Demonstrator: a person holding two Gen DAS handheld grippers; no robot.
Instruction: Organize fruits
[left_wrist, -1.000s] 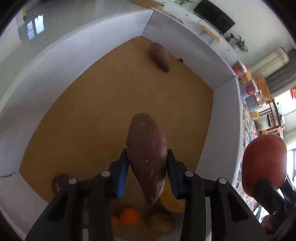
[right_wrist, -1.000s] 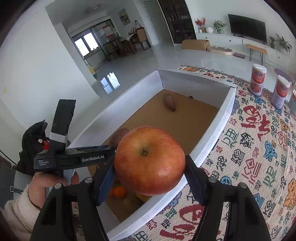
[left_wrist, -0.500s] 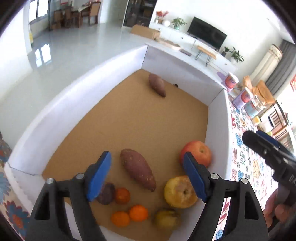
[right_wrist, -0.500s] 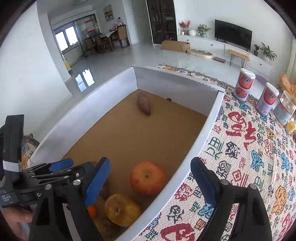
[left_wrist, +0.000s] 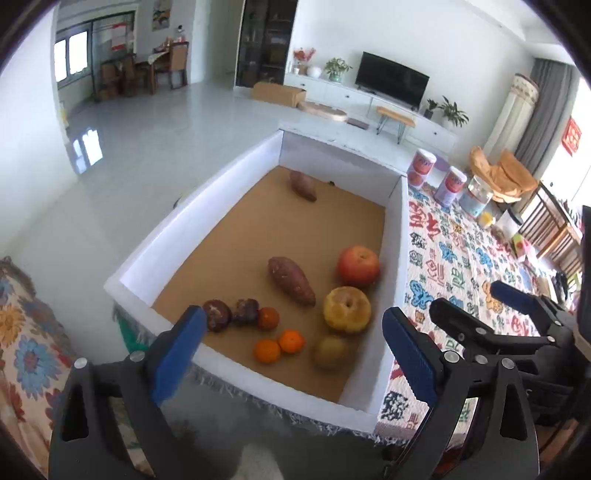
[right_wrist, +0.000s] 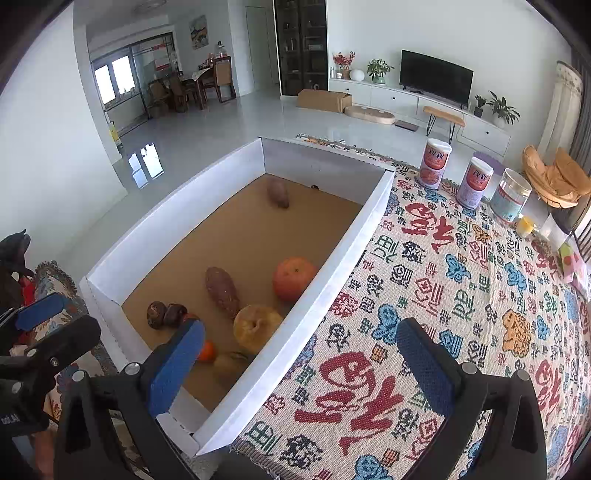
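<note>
Left gripper spread wide, nothing held; right gripper likewise wide and empty. Fruit cluster seen in box, ahead of and below left jaws. Sweet potato laid lengthwise, angled away-left. Left judged nearer; right set over tablecloth.

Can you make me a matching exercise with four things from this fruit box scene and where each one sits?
Things:
1. red apple
2. lone sweet potato
3. two dark round fruits
4. three canisters

Places:
A. far end of the box
B. near left corner of the box
C. on the patterned cloth outside the box
D. by the right wall, beyond the yellow apple

Pairs: 1-D, 2-A, 3-B, 4-C
</note>
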